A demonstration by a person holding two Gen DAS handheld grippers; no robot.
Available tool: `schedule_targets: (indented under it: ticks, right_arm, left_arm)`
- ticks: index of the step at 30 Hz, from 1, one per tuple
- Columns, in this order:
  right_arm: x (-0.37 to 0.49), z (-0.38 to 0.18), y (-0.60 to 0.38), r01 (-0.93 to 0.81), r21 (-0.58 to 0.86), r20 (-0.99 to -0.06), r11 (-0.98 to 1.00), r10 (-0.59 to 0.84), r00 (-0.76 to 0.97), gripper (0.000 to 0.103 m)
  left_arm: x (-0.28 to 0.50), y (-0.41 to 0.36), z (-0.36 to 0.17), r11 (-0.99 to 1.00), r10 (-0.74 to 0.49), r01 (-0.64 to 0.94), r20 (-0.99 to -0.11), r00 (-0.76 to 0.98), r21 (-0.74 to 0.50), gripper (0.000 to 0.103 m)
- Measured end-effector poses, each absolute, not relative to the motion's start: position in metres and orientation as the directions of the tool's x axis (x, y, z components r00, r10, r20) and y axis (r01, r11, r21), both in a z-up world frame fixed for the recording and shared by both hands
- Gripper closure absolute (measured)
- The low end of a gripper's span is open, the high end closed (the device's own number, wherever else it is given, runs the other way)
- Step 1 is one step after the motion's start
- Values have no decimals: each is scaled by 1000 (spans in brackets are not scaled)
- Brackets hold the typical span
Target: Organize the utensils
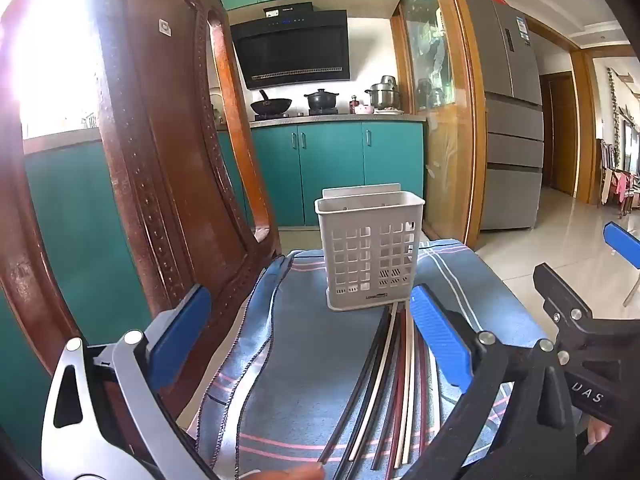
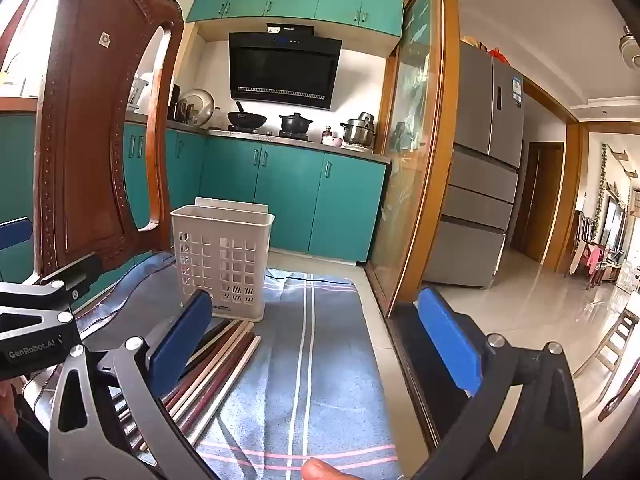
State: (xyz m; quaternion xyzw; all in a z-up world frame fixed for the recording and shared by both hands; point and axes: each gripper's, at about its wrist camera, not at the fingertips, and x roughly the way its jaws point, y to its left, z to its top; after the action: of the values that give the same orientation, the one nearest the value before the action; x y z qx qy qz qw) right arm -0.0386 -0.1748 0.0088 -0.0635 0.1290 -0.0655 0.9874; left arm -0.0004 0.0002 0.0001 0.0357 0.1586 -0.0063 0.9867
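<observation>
Both claws, left (image 1: 310, 344) and right (image 2: 316, 344), gape released above black, white and maroon chopsticks (image 1: 394, 384) fanned before a white slotted holder (image 1: 370, 248).

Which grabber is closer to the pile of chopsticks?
Left. The left gripper has its open fingers straddling the chopsticks, just short of the white basket. The right gripper hangs open beside them, over bare blue cloth.

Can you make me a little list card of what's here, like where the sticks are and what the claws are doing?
sticks: chopsticks lying in a bunch on the cloth, dark, red-brown and white
basket: white holder standing upright just past the chopsticks' far ends
cloth: blue striped, spread under both
left claw: open, holding nothing
right claw: open, holding nothing
behind: wooden chair back
</observation>
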Motion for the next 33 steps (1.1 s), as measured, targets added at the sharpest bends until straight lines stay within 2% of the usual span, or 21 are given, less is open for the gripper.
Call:
schedule_targets:
  ticks: [33]
  right_arm:
    - [-41, 10, -174, 111, -134, -244, 985, -142, 959, 2]
  left_arm:
    - [-4, -3, -1, 996, -1, 29, -324, 946, 81, 4]
